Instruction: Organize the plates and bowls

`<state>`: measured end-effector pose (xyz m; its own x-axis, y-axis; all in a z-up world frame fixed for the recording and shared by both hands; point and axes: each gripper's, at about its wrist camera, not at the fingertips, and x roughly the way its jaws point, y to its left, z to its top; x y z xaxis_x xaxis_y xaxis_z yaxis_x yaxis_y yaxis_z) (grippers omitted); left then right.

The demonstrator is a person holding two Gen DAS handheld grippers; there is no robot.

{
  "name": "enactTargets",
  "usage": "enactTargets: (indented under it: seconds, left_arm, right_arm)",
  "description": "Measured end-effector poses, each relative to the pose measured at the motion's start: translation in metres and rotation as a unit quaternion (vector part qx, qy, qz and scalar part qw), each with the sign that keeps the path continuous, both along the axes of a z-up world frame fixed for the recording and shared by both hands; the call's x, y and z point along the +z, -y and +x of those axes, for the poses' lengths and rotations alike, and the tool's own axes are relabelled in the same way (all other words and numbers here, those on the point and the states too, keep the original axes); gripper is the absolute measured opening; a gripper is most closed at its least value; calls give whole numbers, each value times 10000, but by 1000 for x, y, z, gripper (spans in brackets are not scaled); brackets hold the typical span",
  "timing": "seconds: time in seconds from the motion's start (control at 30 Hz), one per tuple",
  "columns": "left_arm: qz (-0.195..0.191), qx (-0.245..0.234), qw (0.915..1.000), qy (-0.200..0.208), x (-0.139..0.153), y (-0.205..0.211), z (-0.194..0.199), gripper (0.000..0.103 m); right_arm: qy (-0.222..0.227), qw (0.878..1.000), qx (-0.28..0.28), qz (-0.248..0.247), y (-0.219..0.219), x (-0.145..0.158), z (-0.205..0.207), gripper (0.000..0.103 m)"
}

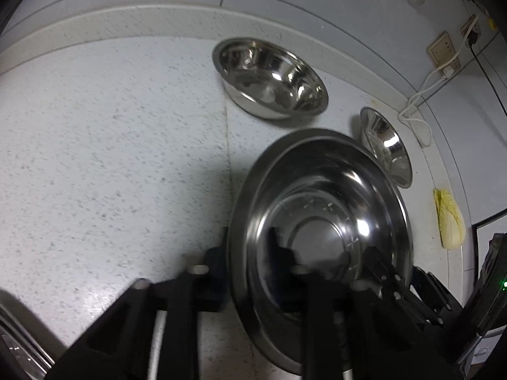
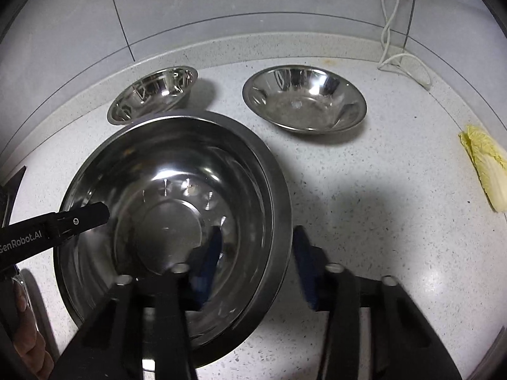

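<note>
Thin, stiff, slick steel, light but wide: big bowl [image 2: 171, 221] on the near bench [image 2: 364, 190], left hand-held gripper [image 1: 250, 253] pinching its left rim, right hand-held gripper [image 2: 256, 253] straddling the right rim, pads seemingly gripping.

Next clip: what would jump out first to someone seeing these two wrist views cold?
The large steel bowl fills the near counter, with the left gripper and the right gripper each straddling its rim on opposite sides, one finger inside and one outside. Behind it, two smaller steel bowls sit near the backsplash, and a pale cabbage leaf lies at the counter's right edge.
</note>
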<state>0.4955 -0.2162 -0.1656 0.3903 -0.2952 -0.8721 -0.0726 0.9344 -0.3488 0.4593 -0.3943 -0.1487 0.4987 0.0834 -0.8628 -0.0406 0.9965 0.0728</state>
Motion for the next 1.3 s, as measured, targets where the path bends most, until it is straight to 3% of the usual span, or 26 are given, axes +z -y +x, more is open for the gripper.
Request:
enactTargets:
  seconds: [0.17,0.4,0.73,1.0,1.3]
  left_arm:
    - [-7,-11,10000,-2,-3,2,-1,8]
    - [-154,12,9997,212,21,-2,-28,8]
    - [-310,-87,9986,417,54,-9,-107,8]
    - [-258,-270,9993,51,32,-12,-174,8]
    - [78,-349,9992,-153,1,-6,-204,8]
  right_arm:
    - [-13,10000,-45,-57,3,-1,2,15]
    - [108,9999,-126,-47,4,15,-12,15]
    - [429,9989,12,-203,-3,64,-86,15]
    - [47,9996,223,-177,-1,55,-150,16]
    - [-183,9990,388,-101,1,28,-179,16]
